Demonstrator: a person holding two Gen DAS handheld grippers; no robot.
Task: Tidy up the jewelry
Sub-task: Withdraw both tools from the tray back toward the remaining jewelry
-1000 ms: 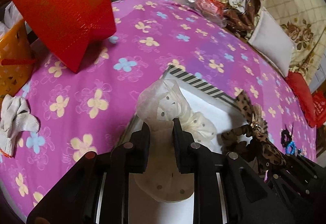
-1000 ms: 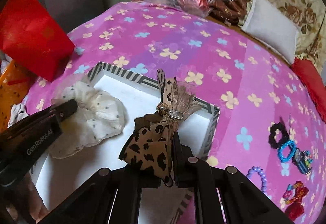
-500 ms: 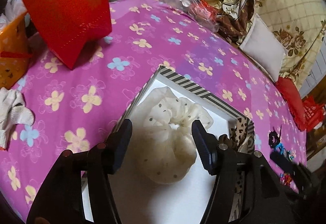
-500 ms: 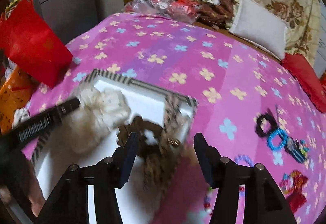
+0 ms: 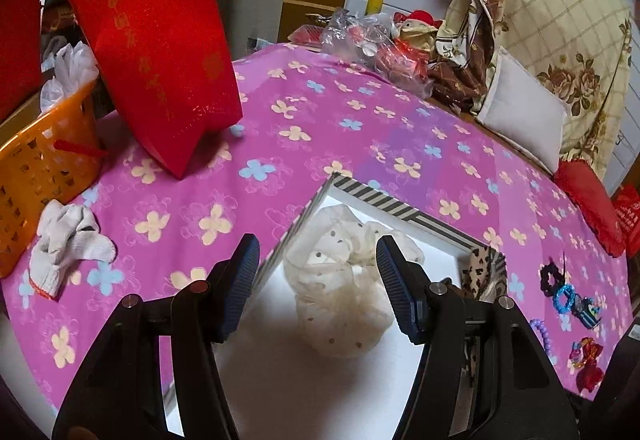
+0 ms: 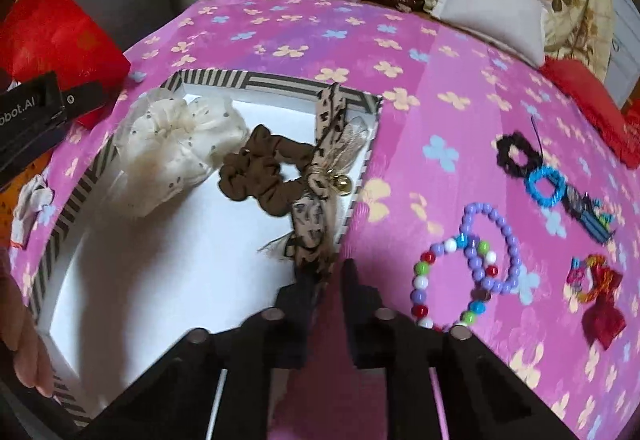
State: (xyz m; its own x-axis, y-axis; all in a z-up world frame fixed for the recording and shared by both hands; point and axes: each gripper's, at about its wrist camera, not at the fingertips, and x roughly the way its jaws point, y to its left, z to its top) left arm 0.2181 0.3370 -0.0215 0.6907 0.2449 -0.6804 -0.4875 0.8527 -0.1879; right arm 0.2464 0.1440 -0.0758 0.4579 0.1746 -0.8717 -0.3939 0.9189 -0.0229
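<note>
A white tray with a striped rim (image 6: 280, 79) lies on the pink flowered cloth; it also shows in the left wrist view (image 5: 384, 199). In it lie a cream dotted scrunchie (image 6: 176, 156) (image 5: 344, 280) and a brown scrunchie with a leopard bow (image 6: 280, 176). My left gripper (image 5: 316, 280) is open and empty, raised over the cream scrunchie. My right gripper (image 6: 328, 284) is nearly closed with nothing in it, over the tray's right rim. Bead bracelets (image 6: 476, 252), black and blue hair ties (image 6: 532, 168) and a red bow (image 6: 600, 296) lie on the cloth to the right.
A red gift bag (image 5: 156, 52) stands at the back left beside an orange basket (image 5: 40, 168). A white glove (image 5: 68, 240) lies on the cloth at the left. Pillows (image 5: 524, 112), plastic wrapping and clutter line the far edge.
Both grippers let go of their scrunchies into the tray and drew back and up. The left opened wide. The right opened, then narrowed again and shifted right over the rim.
</note>
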